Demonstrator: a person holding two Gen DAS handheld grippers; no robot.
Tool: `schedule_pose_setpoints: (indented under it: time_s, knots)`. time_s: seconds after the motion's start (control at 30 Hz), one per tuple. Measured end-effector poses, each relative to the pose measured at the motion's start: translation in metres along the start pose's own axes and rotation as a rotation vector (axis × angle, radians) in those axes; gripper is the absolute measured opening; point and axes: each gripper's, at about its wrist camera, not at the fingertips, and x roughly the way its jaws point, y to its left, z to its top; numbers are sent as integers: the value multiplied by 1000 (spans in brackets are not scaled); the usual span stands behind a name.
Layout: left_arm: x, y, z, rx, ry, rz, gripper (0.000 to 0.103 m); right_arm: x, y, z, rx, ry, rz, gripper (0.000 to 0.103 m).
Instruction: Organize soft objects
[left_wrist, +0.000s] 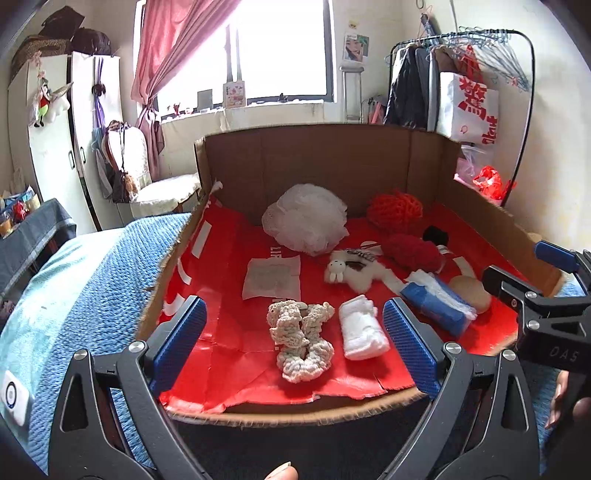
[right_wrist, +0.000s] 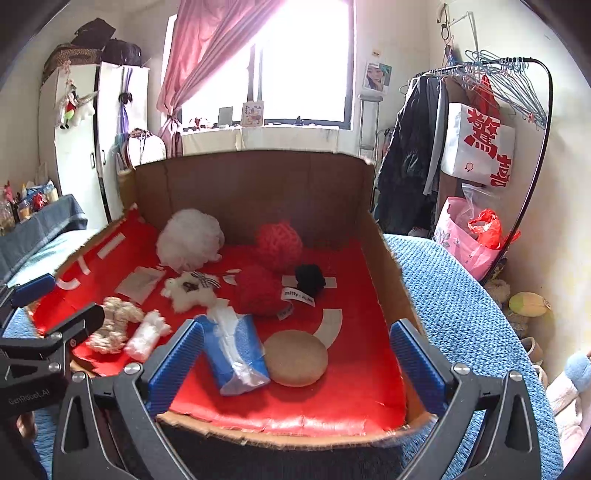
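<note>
Soft objects, lot in a shallow cardboard tray lined with red paper (left_wrist: 221, 354), sitting on a bed under a blue knitted blanket (left_wrist: 96, 266).

- Cream crocheted yarn piece (left_wrist: 299, 339): lying near the tray's front edge, long axis running away from the camera, directly ahead of the left claw (left_wrist: 294, 341) and between its blue pads.
- White rolled cloth (left_wrist: 362, 332): lying just beside the yarn piece, toward the right pad, same lengthwise lie.
- Blue-and-white plastic tissue pack (right_wrist: 236, 350): lying ahead of the right claw (right_wrist: 297, 363), close to its left pad, long axis pointing away and slightly left.
- Round tan sponge pad (right_wrist: 295, 358): touching the pack, centred between the right claw's pads.
- Further back: white plush rabbit (left_wrist: 351, 273), white mesh bath puff (left_wrist: 306, 221), red yarn ball (left_wrist: 395, 210), dark red fluffy item (left_wrist: 413, 251), small black item (right_wrist: 309, 278), flat white packet (left_wrist: 271, 278).

Both claws are hovering spread wide, carrying nothing. Judgement: the left one is nearer the yarn and cloth, the right nearer the pack and sponge.
</note>
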Motion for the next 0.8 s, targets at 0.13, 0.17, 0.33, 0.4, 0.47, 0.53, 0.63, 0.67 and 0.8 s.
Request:
schedule_pose_setpoints:
  time_s: [0.13, 0.17, 0.33, 0.4, 0.47, 0.53, 0.63, 0.67, 0.8]
  knots:
    - [-35, 0, -3, -8, -15, -9, 98, -39, -4, -6, 8, -10, 17, 103]
    - [-43, 1, -5, -10, -10, -12, 98, -45, -3, -9, 5, -6, 21, 103]
    - [-62, -2, -29, -16, 68, -23, 98, -62, -4, -39, -1, 71, 6, 103]
    - [-61, -3, -41, -35, 116, -32, 98, -58, -6, -51, 9, 130, 17, 103]
    - [-58, -5, -53, -53, 167, -43, 98, -51, -7, -62, 19, 190, 22, 103]
    - [-54, -10, -65, -49, 205, -41, 98, -45, -6, -71, 14, 235, 9, 103]
    - [-47, -14, -76, -33, 242, -20, 98, -35, -8, -82, 10, 296, -12, 103]
    - [-45, -14, -79, -37, 253, -11, 98, -33, -9, -84, 11, 309, -14, 103]
    - [-35, -14, -88, -57, 308, -1, 98, -29, -6, -95, 4, 343, -32, 103]
